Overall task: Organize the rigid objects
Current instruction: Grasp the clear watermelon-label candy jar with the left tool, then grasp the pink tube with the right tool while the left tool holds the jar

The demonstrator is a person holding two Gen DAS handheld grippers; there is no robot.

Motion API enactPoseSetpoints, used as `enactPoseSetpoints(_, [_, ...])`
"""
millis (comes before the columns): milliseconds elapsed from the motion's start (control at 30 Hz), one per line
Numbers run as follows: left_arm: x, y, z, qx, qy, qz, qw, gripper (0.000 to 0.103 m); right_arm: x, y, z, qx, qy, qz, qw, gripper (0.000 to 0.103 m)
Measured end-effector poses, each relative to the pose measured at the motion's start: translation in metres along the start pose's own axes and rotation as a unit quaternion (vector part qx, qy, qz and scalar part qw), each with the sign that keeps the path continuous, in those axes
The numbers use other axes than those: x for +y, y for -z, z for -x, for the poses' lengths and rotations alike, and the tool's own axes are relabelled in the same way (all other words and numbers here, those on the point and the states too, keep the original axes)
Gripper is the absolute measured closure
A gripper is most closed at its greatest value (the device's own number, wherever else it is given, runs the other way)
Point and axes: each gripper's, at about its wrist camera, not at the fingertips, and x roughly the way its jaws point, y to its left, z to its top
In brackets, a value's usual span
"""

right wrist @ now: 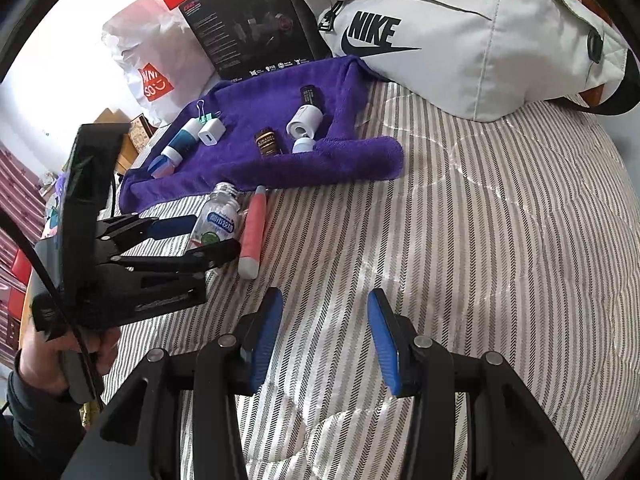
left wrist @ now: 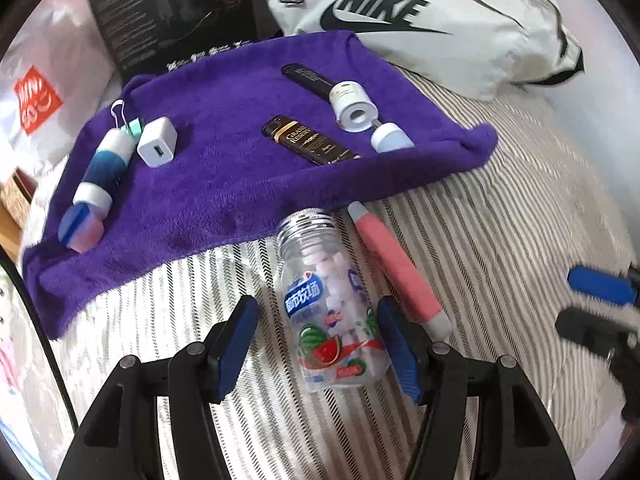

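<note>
A clear candy bottle (left wrist: 332,312) with a silver threaded neck lies on the striped bedding, just in front of the purple towel (left wrist: 224,200). My left gripper (left wrist: 316,302) straddles it, open. Its left pad stands clear of the bottle and its right pad is close beside it. In the right wrist view the same bottle (right wrist: 218,216) lies between the left gripper (right wrist: 212,236) fingers. A pink tube (left wrist: 396,268) lies right of the bottle. On the towel rest a blue-white tube (left wrist: 104,168), a white charger (left wrist: 157,142), a brown tube (left wrist: 308,140) and a white roll (left wrist: 352,106). My right gripper (right wrist: 324,296) hangs open above bare bedding.
A white Nike bag (right wrist: 460,40) lies behind the towel, with a black box (right wrist: 248,20) and a white shopping bag (right wrist: 152,76) to its left. A hand (right wrist: 52,360) holds the left gripper's handle. The striped bedding (right wrist: 480,240) stretches to the right.
</note>
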Motion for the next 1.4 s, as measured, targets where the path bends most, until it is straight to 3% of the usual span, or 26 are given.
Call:
enactPoseSetpoints(300, [0.006,0.001,0.000,-0.016,-0.002,0.023,0.9996,0.049,-0.007,0.003,-0.013,0.020,0.007,-0.009,1.000,0.059])
enactPoseSetpoints(433, [0.005,0.001,0.002,-0.021,0.001,0.022,0.9995,0.062,-0.007,0.003,-0.020,0.027,0.010,-0.012,1.000,0.059])
enactPoseSetpoints(800, [0.013,0.002,0.008,-0.026,0.015,0.016,0.9994,0.063,0.008,-0.006,-0.026,0.025,0.010,0.002,1.000,0.059])
enactPoseSetpoints(1133, [0.048,0.011,0.023,-0.040,0.020,0.024,0.9987,0.063,0.030,-0.023,-0.033,0.022,0.009,0.016,1.000,0.059])
enactPoseSetpoints(1400, [0.072,0.023,0.012,-0.035,0.029,0.037,0.9983,0.063,0.054,-0.036,-0.053,0.032,0.008,0.038,0.999,0.059])
